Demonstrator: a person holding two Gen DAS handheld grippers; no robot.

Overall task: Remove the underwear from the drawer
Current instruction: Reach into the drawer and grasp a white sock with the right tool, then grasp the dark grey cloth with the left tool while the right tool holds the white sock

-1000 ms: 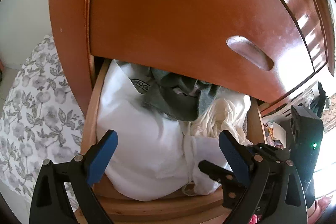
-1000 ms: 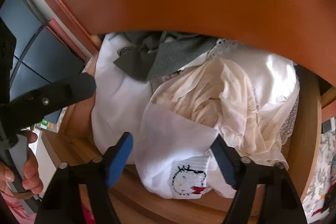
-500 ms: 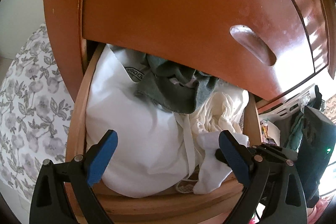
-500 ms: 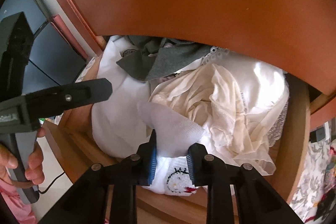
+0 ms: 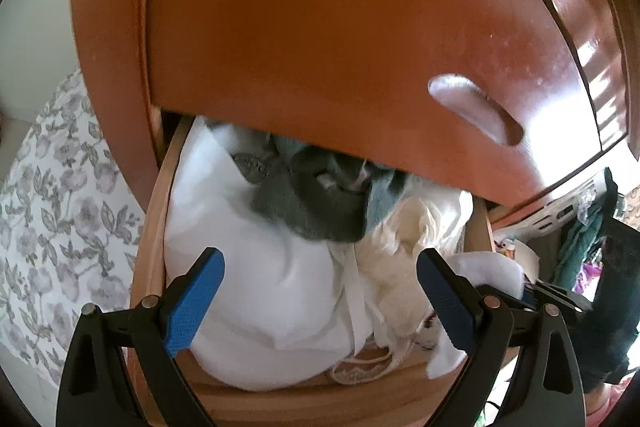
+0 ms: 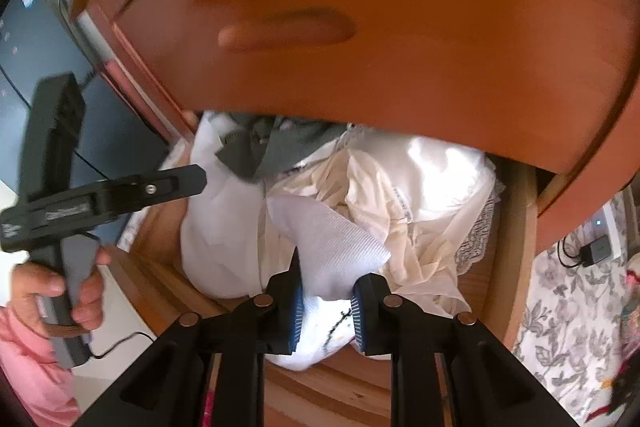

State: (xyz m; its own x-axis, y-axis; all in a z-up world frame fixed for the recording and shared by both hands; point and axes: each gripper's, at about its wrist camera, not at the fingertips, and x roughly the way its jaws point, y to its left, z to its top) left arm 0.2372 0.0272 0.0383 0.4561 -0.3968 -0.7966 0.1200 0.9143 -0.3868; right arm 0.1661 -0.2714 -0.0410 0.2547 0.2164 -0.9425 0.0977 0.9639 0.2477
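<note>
The wooden drawer (image 6: 516, 267) is pulled out under a shiny brown drawer front (image 6: 400, 27) and is stuffed with clothes: a big white cloth (image 5: 248, 267) at 9 o'clock, a gray one (image 5: 316, 207) at 12 o'clock and cream lacy ones (image 6: 400, 195) at 3 o'clock. The right gripper (image 6: 326, 307) is squeezing in on the white underwear (image 6: 328, 247), which has a little cartoon print and sticks up over the near edge of the drawer, at 6 o'clock. The left gripper (image 5: 320, 295) hangs spread wide with nothing in it above the white cloth, a hand (image 6: 52, 291) in a pink sleeve (image 6: 28, 371) holds its handle, and a flowery gray-and-white cloth (image 5: 52, 227) lies beside the drawers.
</note>
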